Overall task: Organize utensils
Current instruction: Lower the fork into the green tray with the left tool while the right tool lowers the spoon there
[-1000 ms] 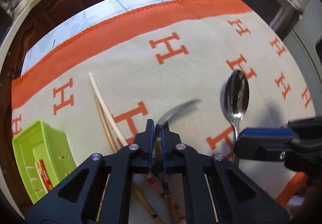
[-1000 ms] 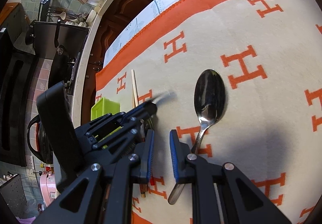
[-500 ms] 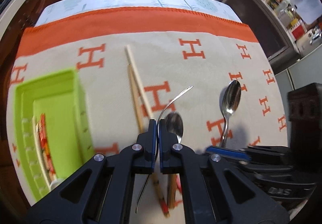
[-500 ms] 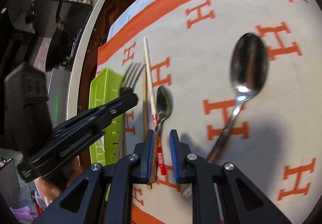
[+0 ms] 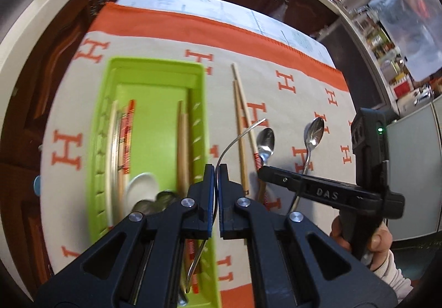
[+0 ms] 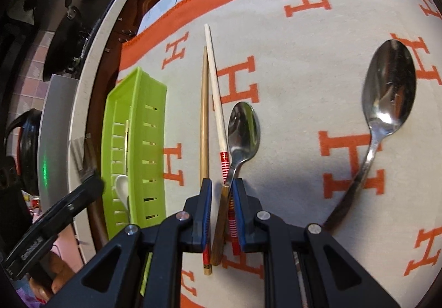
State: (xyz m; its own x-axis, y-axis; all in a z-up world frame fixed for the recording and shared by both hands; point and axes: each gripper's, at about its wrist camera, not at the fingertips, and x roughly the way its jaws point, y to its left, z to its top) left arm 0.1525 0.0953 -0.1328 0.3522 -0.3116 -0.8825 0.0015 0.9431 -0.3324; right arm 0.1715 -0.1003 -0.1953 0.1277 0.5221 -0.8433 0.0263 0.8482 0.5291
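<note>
Our left tool [image 5: 216, 169] pinches a thin metal fork [image 5: 234, 139] above the green tray's [image 5: 154, 64] right wall; its lower handle blurs out. Our right tool [image 6: 221, 189] sits slightly parted around chopstick [image 6: 221, 214] ends on the bench cloth [image 6: 304, 45], gripping nothing we can confirm. Two spoons [image 6: 243, 128] lie beside.

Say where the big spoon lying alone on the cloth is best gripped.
Probably mid-handle, from above, fingers straddling it. The big spoon lies flat on the cloth, bowl pointing away; its handle is narrow and free of neighbours, while the bowl looks too wide and rounded for a firm pinch.
</note>
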